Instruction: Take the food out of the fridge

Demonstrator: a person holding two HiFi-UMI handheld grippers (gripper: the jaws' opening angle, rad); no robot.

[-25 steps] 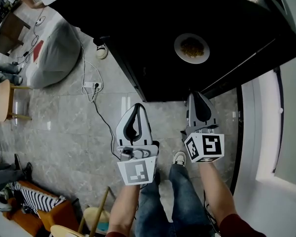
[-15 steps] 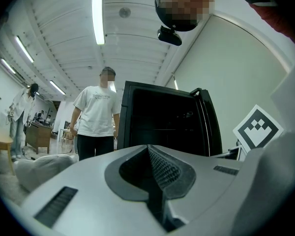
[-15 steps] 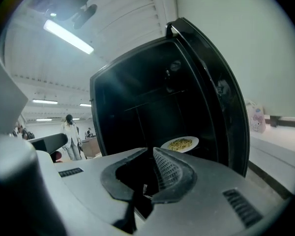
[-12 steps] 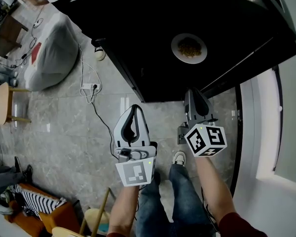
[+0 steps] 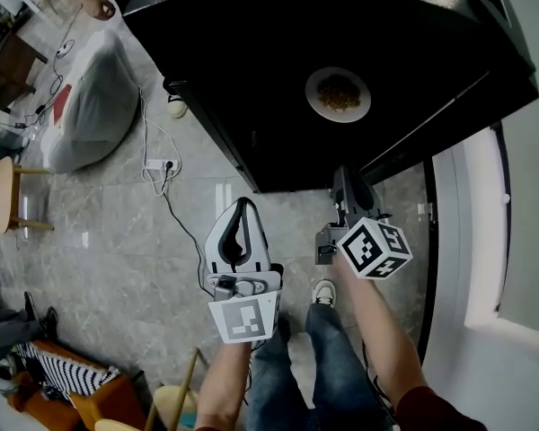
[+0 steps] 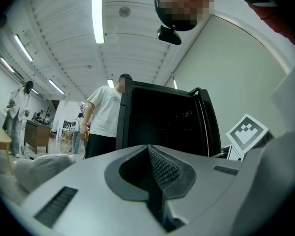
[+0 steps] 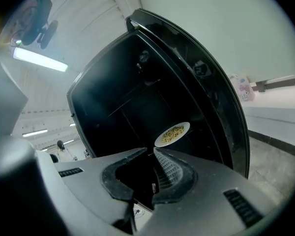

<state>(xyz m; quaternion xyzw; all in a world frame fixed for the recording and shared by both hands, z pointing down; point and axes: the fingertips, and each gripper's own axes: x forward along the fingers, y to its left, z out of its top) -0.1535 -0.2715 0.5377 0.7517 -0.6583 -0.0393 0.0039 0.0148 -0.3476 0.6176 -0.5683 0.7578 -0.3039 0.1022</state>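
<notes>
The fridge [image 5: 251,61] stands open, a glossy black box with a dark, matte interior. Inside, on a shelf, sits a round white plate [image 5: 339,94] holding a low heap of crumbly yellow-brown food [image 5: 340,92]. The right gripper view shows the same plate [image 7: 172,133] as a tilted oval, beyond the jaws and well apart from them, with the smooth curved door [image 7: 206,82] to its right. The left gripper [image 5: 243,203], grey plastic with a teardrop hollow behind its tips, hovers over the pale veined stone floor [image 5: 117,232]. In its own view its ribbed black pads [image 6: 160,168] meet at the tips with nothing between them. The right gripper [image 5: 350,171] points at the fridge's lower edge, its checkered marker cube [image 5: 373,248] tilted. Its jaws are drawn together too, empty, the mesh-textured pad [image 7: 167,173] showing on one side. A soft grey beanbag [image 5: 90,97] slumps on the floor to the left, near a thin white cable [image 5: 166,182]. A person in a white T-shirt [image 6: 105,114] stands beside the fridge.
</notes>
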